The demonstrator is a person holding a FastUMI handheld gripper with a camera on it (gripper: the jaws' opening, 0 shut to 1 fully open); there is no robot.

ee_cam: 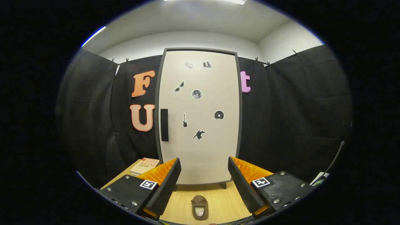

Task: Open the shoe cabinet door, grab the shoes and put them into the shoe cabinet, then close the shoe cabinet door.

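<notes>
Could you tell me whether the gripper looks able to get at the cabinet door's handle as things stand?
Probably yes. The gripper is open and holds nothing, and the dark handle sits exposed on the closed cabinet door, beyond the fingers and off toward the book's side. Nothing stands between them.

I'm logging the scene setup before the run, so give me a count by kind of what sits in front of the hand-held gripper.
Shoe cabinet, door closed: 1
Black handle on the door: 1
Stickers on the door: 7
Brown shoe on the floor between the open fingers of the hand-held gripper: 1
Book beside the cabinet: 1
Total: 11
</notes>
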